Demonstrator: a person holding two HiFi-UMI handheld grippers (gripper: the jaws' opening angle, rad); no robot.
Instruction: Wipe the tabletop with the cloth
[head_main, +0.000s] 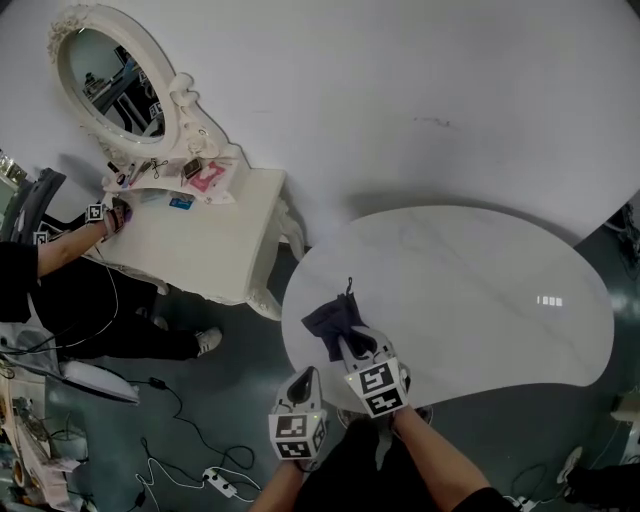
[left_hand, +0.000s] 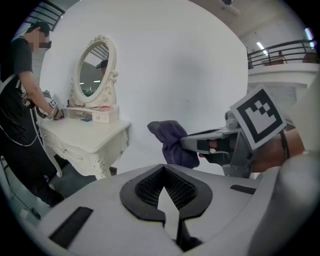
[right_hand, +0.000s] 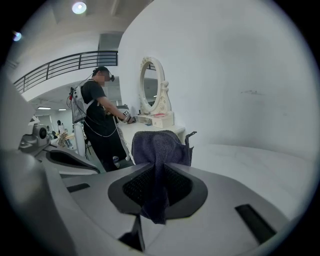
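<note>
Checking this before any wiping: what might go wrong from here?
The right hand-held gripper pinches the dark cloth in a bunch, so little fabric may meet the white tabletop. The cloth also hangs close to the tabletop's near edge, so a stroke might run off it.

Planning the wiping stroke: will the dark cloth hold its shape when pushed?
Probably floppy: the cloth bunches and droops from the right gripper. Likely light: one pinch carries it. Its nubby weave may drag on the glossy tabletop.

White marble tabletop (head_main: 470, 300), rounded, glossy
</note>
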